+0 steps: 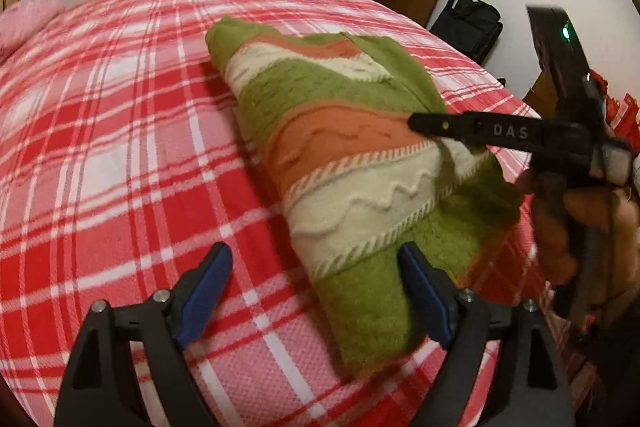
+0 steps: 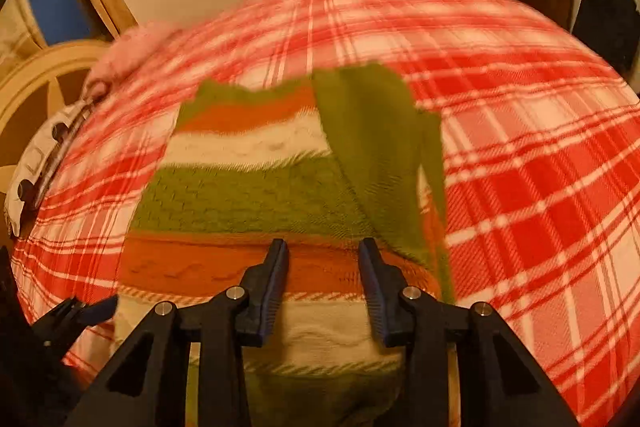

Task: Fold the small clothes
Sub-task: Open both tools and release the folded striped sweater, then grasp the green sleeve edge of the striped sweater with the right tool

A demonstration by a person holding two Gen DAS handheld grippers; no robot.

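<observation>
The left hand-held gripper (image 1: pixel 316 259) tilts steeply downward with its jaws spread wide; the blue-padded fingers (image 1: pixel 208 291) stand well apart, and nothing is pinched between the pads. The right hand-held gripper (image 2: pixel 323 255) also tilts steeply downward, jaws parted to a narrower gap, the pads facing each other with nothing pressed between them. From the left wrist view, the right hand-held gripper comes in from the right side, one black finger (image 1: pixel 476 129) lying roughly level ahead and to the right of the left hand-held gripper. Behind that finger the person's right hand (image 1: pixel 588 211) wraps its handle, fingers curled.
</observation>
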